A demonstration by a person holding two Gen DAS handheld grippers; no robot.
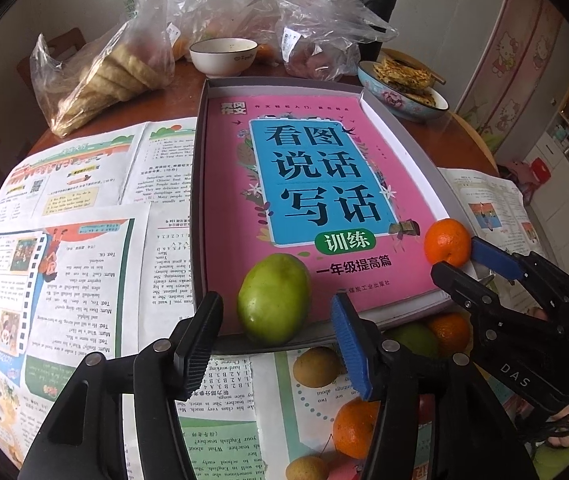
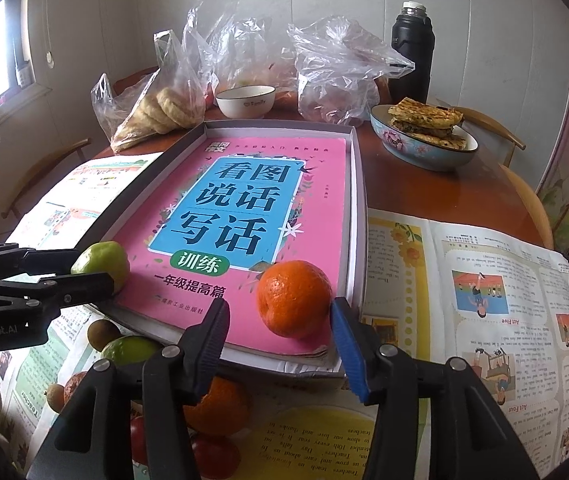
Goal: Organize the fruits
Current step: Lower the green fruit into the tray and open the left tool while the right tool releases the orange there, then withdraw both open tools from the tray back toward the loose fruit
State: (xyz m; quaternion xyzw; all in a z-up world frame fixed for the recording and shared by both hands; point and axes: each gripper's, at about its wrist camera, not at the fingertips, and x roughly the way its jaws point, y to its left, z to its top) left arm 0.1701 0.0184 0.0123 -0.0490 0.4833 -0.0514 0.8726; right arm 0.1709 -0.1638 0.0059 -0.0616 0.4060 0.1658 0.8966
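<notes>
Between the fingers of my left gripper (image 1: 276, 344) sits a green fruit (image 1: 274, 298), resting on the near edge of the pink book (image 1: 316, 184). The jaws stand apart with a gap on each side of it, so nothing is clamped.

My right gripper (image 2: 280, 344) frames an orange (image 2: 294, 299) on the book's near right corner. Its blue pad looks to be at the orange's skin, the black pad is clear of it, and the jaws are parted rather than squeezing.

Below and nearer than both tools, loose fruit lies on the newspaper (image 1: 72, 248): another orange (image 1: 354, 426), a small brown fruit (image 1: 316, 366), a second green fruit (image 2: 130, 350) and something red (image 2: 214, 454), partly hidden behind my fingers.

Ahead of the grippers the book lies inside a shallow grey box (image 1: 200, 128). Beyond the box's far edge stands a white bowl (image 1: 223, 56). To its left is a clear bag of bread rings (image 1: 112, 76), behind it more plastic bags (image 1: 320, 28) whose contents I cannot make out. Farther right, a flowered dish of flatbread (image 2: 424, 140) and, farthest, a black flask (image 2: 412, 52).
</notes>
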